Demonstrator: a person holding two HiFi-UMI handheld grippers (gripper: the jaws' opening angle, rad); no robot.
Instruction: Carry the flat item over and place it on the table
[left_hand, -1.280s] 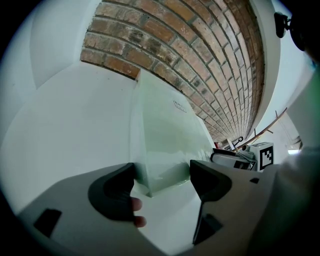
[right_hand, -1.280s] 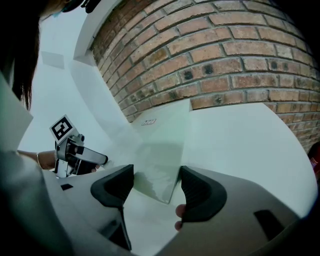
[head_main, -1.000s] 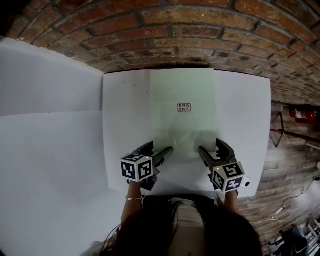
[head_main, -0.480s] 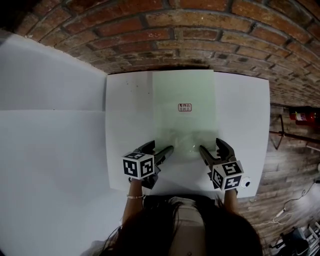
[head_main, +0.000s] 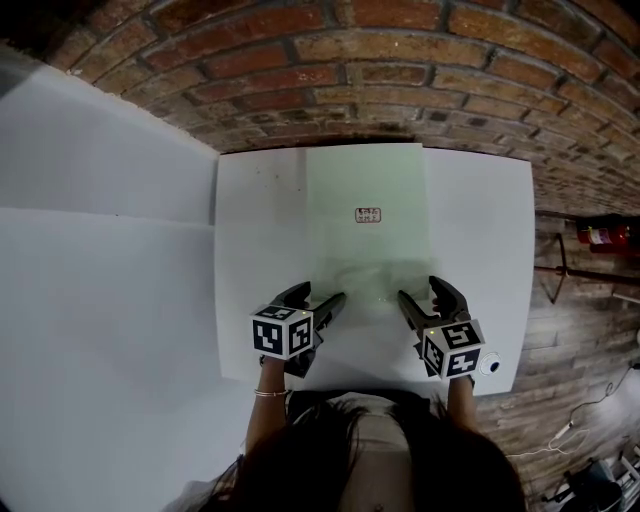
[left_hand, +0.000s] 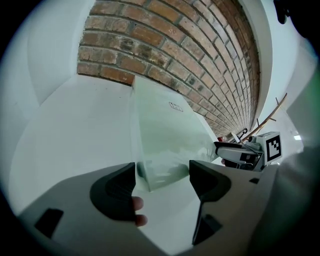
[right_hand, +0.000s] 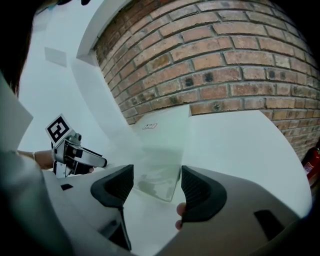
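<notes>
A pale green translucent flat sheet (head_main: 366, 240) with a small printed label (head_main: 368, 215) lies on the white table (head_main: 260, 250), its far edge against the brick wall. My left gripper (head_main: 318, 297) is open at the sheet's near left corner, and my right gripper (head_main: 423, 293) is open at its near right corner. In the left gripper view the sheet (left_hand: 165, 135) ends just ahead of the open left gripper (left_hand: 162, 175). The right gripper view shows the sheet's (right_hand: 162, 145) near corner in front of the open right gripper (right_hand: 157, 182). Neither gripper clamps it.
The brick wall (head_main: 350, 80) runs behind the table. A large white surface (head_main: 100, 270) adjoins the table on the left. To the right are wooden floorboards (head_main: 570, 330) and a red fire extinguisher (head_main: 600, 237). The table's near edge is by the person's body.
Both grippers stay open at the sheet's near edge. Only the head view shifts slightly, and the sheet has not moved.
</notes>
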